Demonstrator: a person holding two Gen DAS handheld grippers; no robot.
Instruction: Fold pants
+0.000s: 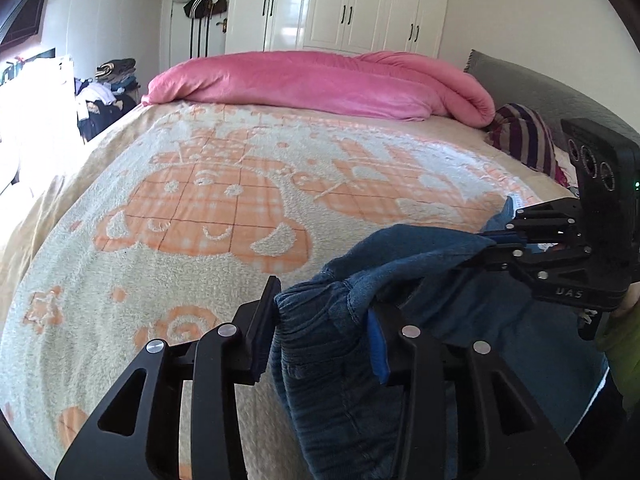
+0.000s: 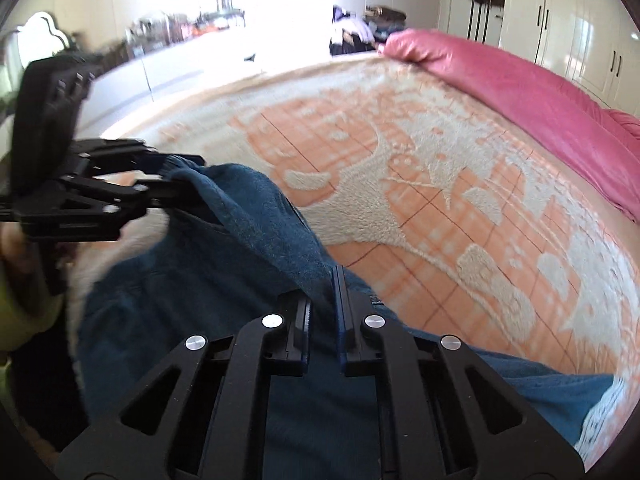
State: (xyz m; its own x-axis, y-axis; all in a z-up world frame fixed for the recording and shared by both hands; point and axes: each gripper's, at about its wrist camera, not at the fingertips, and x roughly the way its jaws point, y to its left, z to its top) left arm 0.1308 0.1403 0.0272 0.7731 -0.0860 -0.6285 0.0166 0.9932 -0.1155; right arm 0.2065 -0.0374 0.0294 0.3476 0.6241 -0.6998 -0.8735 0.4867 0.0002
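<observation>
The blue pants (image 1: 360,320) hang bunched between my two grippers above the near edge of the bed. My left gripper (image 1: 320,320) has the elastic waistband between its fingers, which stand fairly wide around the thick fabric. My right gripper (image 2: 322,312) is shut on a fold of the pants (image 2: 240,280) and also shows at the right of the left wrist view (image 1: 504,236), pinching the cloth. The left gripper also shows at the left of the right wrist view (image 2: 168,176), closed on the waistband. The lower pants drape out of sight below.
The bed is covered by a cream and orange patterned blanket (image 1: 224,208). A rolled pink duvet (image 1: 320,80) lies along the far side, a striped pillow (image 1: 524,136) by the grey headboard. White wardrobes (image 1: 352,4) and piled clothes (image 1: 108,88) stand beyond.
</observation>
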